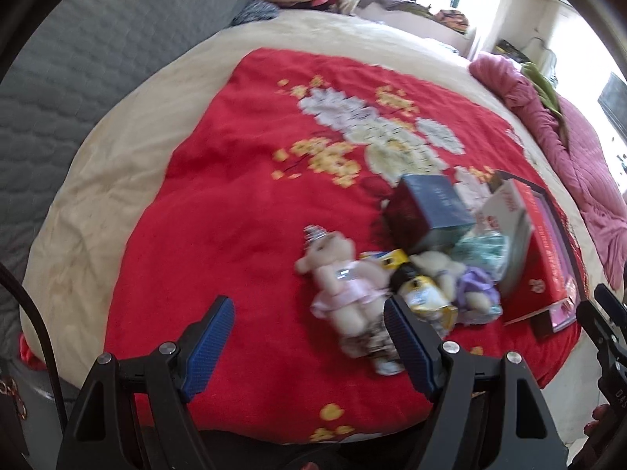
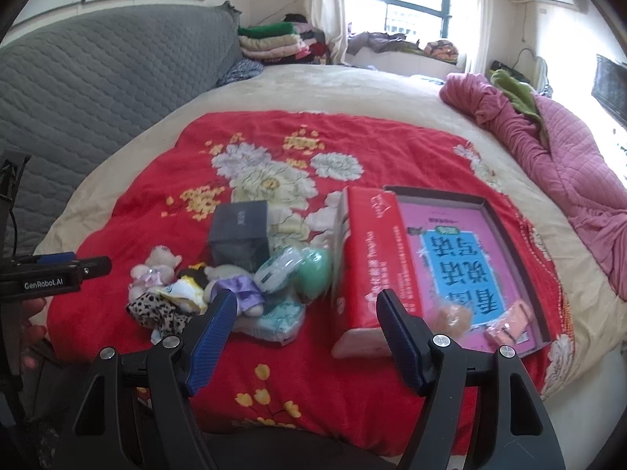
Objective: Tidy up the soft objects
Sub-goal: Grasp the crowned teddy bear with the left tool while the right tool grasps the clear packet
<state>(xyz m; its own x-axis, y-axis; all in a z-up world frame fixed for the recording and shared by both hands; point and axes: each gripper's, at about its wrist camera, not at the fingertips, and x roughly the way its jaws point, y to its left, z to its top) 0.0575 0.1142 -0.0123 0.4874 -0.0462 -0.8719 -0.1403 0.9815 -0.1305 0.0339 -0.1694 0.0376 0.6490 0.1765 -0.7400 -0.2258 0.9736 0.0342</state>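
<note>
Both tongs spread, nothing held. Left tongs [image 1: 309,337] hang over the pink-dress plush bear [image 1: 341,282], heaped with other soft toys near the bed's [image 2: 352,78] front edge on the red blanket [image 1: 235,196]. Right tongs [image 2: 303,333] hover by the tissue pack [image 2: 368,258]. Best: centre on the bear's torso, pinch it alone, avoid neighbours.

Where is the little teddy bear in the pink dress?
In the left wrist view, the small plush bear in the pink dress lies on the red floral blanket, at the toy pile's left edge.
</note>
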